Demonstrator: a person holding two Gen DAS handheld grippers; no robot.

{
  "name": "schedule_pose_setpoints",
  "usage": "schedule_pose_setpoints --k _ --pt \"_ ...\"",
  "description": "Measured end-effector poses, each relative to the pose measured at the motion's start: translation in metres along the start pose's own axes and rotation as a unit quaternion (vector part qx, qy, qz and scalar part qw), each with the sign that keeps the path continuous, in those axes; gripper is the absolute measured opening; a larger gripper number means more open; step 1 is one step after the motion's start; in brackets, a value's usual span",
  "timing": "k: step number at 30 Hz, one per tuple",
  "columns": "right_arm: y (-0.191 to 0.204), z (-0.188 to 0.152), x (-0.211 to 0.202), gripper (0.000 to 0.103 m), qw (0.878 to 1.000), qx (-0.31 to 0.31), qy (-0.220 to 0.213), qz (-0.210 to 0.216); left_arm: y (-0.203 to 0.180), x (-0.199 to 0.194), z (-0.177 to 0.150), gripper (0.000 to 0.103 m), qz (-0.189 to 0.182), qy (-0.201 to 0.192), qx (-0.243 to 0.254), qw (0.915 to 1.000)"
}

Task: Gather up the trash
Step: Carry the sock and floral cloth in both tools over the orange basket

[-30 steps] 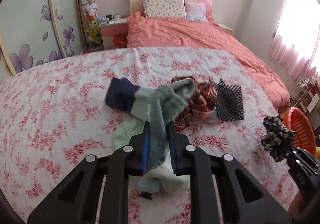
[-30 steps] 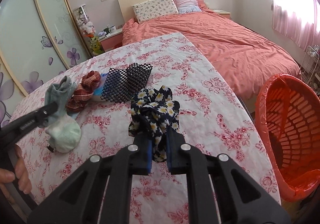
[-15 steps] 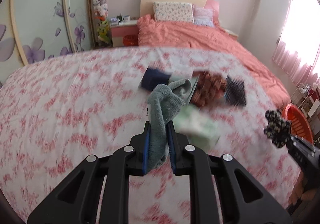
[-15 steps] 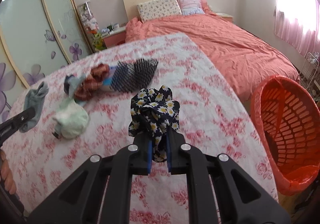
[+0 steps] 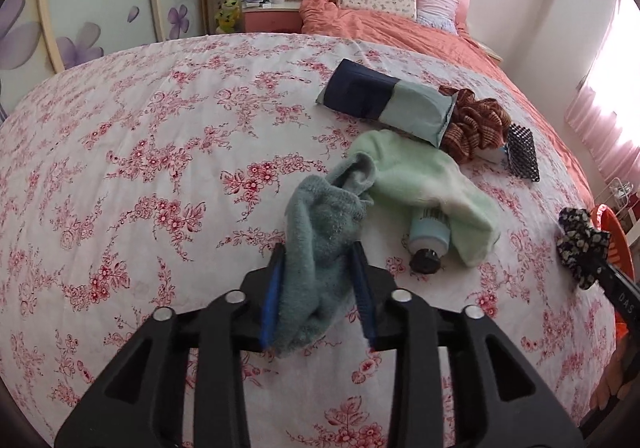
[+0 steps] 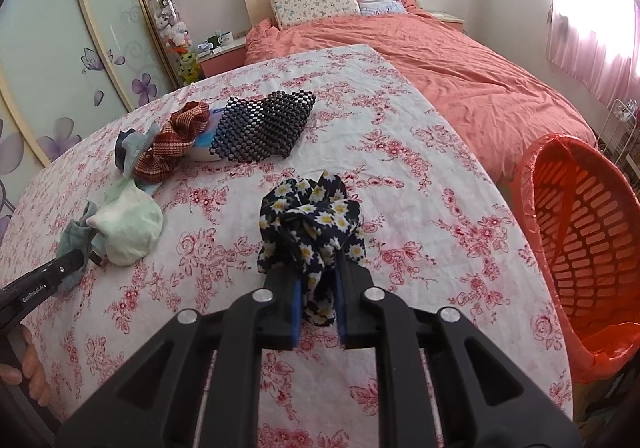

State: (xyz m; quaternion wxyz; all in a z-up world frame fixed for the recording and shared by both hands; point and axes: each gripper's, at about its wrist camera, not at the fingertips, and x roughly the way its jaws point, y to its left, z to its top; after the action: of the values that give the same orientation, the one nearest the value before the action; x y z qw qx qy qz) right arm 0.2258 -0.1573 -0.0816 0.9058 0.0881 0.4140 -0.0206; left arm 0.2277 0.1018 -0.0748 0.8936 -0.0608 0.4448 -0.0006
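A grey-green sock [image 5: 324,216] lies slack between the jaws of my left gripper [image 5: 318,252], low over the floral tablecloth [image 5: 160,152]. Those jaws are opening, and a gap shows beside the right pad. My right gripper [image 6: 316,268] holds a dark daisy-print scrunchie [image 6: 312,208] above the cloth. Its jaws are starting to open, but the pads still press the fabric. A red mesh basket [image 6: 580,228] lined with a red bag stands off the table's right edge. The left gripper [image 6: 60,268] also shows at the left of the right wrist view.
A pile lies behind the sock: a pale green sock [image 5: 420,184] over a small bottle [image 5: 428,240], a navy and pale blue pouch [image 5: 380,104], a brown plaid scrunchie [image 5: 476,128] and a black beaded mat [image 5: 522,152]. A bed [image 6: 460,60] stands beyond the table.
My left gripper has carried the grey-green sock down and away from the pile, and its jaws have spread. The right gripper has stayed almost still with the scrunchie, its jaws slightly wider.
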Motion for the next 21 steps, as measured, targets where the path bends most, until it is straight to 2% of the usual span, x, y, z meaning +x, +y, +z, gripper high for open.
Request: schedule_pose_setpoints --k 3,4,5,8,21 --pt "0.002 0.0 0.003 0.02 1.0 -0.002 0.003 0.001 -0.003 0.001 0.001 0.036 0.004 -0.002 0.003 1.0" --pt "0.003 0.0 0.003 0.017 1.0 -0.003 0.003 0.0 -0.004 0.001 0.001 0.033 0.003 -0.003 0.005 1.0" --pt "0.003 0.0 0.003 0.016 1.0 -0.004 0.002 0.001 -0.004 0.002 0.001 0.019 -0.002 -0.003 0.006 1.0" --pt "0.002 0.002 -0.001 0.013 1.0 -0.003 -0.003 0.005 -0.005 -0.001 0.002 0.014 -0.016 -0.007 0.002 0.9998" --pt "-0.002 0.016 -0.054 0.012 0.998 -0.003 -0.069 0.015 -0.023 -0.054 0.028 0.014 -0.028 -0.086 0.009 0.9959"
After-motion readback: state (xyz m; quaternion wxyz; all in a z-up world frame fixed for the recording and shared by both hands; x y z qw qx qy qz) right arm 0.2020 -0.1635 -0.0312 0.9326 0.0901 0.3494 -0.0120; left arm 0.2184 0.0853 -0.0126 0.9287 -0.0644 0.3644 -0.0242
